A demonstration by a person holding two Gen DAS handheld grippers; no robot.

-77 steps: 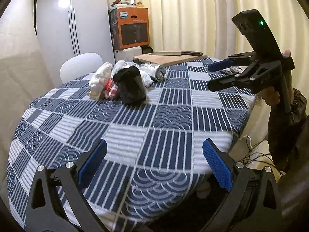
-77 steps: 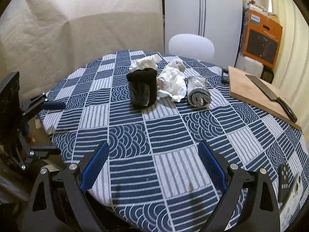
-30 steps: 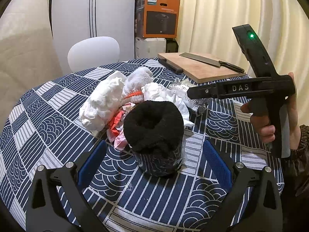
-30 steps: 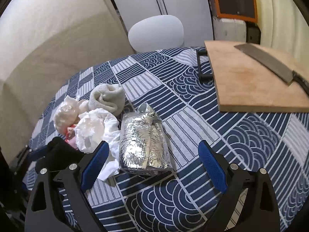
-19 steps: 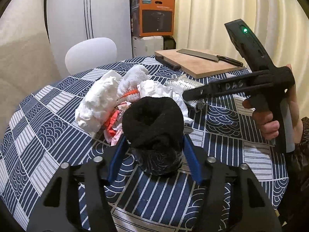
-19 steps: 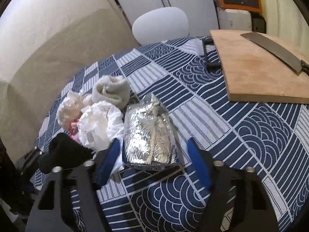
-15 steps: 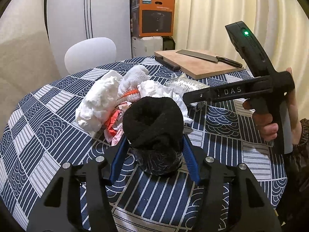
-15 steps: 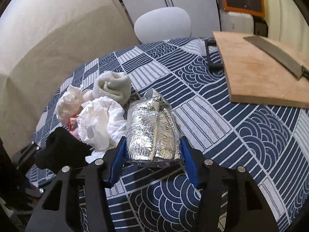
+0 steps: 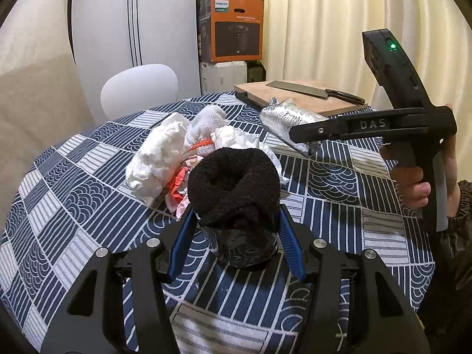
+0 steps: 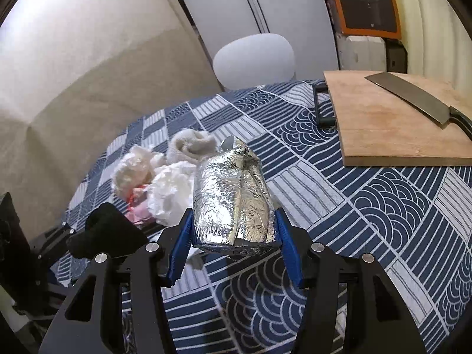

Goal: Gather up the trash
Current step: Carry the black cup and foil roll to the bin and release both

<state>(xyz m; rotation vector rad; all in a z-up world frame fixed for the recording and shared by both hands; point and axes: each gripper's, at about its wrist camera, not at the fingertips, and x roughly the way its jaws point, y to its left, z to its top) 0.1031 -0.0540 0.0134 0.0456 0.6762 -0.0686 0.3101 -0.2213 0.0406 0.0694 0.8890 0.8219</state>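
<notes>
left tongs (image 9: 234,244) clamped on black fuzzy cloth-topped cup (image 9: 236,206), standing on blue patterned counter (image 9: 88,188); cup base partly hidden. right tongs (image 10: 233,243) clamped on crumpled silver foil packet (image 10: 231,203), near end hidden. white tissue wads (image 9: 156,156) behind cup.

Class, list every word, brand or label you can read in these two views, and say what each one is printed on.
"PHILIPS": top of the orange cardboard box behind the table.
"DAS": side of the right tool, seen from the left wrist view.
Smaller print beside the brand on the box: too small to read.
Right wrist view: the box's print is blurred.
</notes>
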